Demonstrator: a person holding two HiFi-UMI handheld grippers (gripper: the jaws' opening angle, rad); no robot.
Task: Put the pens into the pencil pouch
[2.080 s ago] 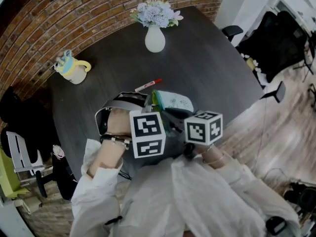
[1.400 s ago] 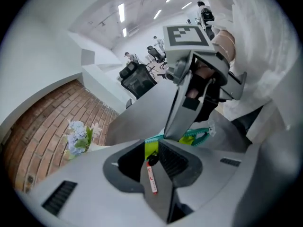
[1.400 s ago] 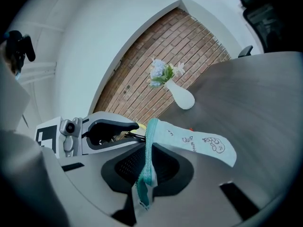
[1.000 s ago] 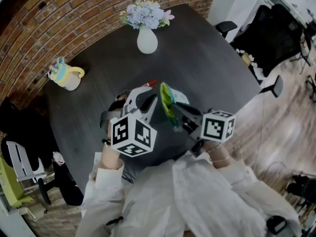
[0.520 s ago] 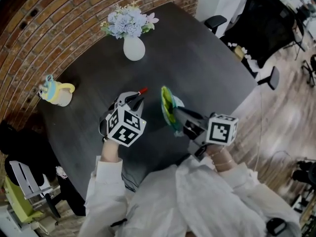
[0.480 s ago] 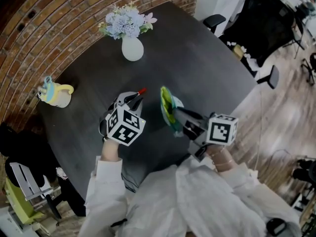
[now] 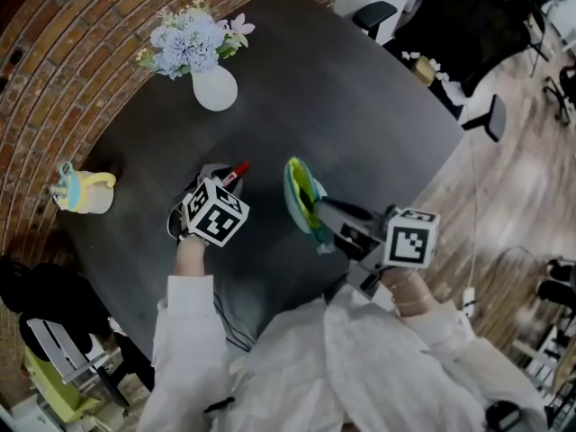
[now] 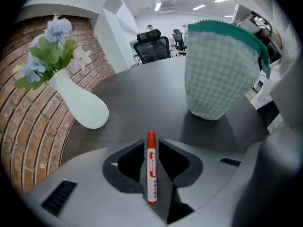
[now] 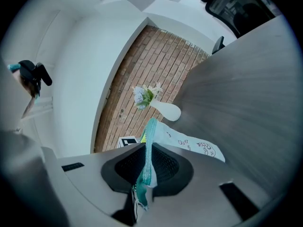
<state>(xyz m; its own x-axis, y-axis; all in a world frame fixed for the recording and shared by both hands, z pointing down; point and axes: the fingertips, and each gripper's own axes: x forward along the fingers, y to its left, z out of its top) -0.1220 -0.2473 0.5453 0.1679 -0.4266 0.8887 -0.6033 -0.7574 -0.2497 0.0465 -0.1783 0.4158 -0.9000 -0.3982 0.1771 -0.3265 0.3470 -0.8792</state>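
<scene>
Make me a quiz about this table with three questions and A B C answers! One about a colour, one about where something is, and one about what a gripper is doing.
1. What colour is the vase holding the flowers?
A black
B white
C red

2. Where is the marker?
A in the vase
B inside the pencil pouch
C between the jaws of the left gripper

3. What is the right gripper doing?
A pinching the pencil pouch by its teal zipper edge
B holding nothing
C holding the marker

Answers:
1 B, the vase looks plain white in every view.
2 C, the left gripper view shows the marker lying between the two jaws.
3 A, the right gripper view shows the jaws closed on the zipper edge.
</scene>
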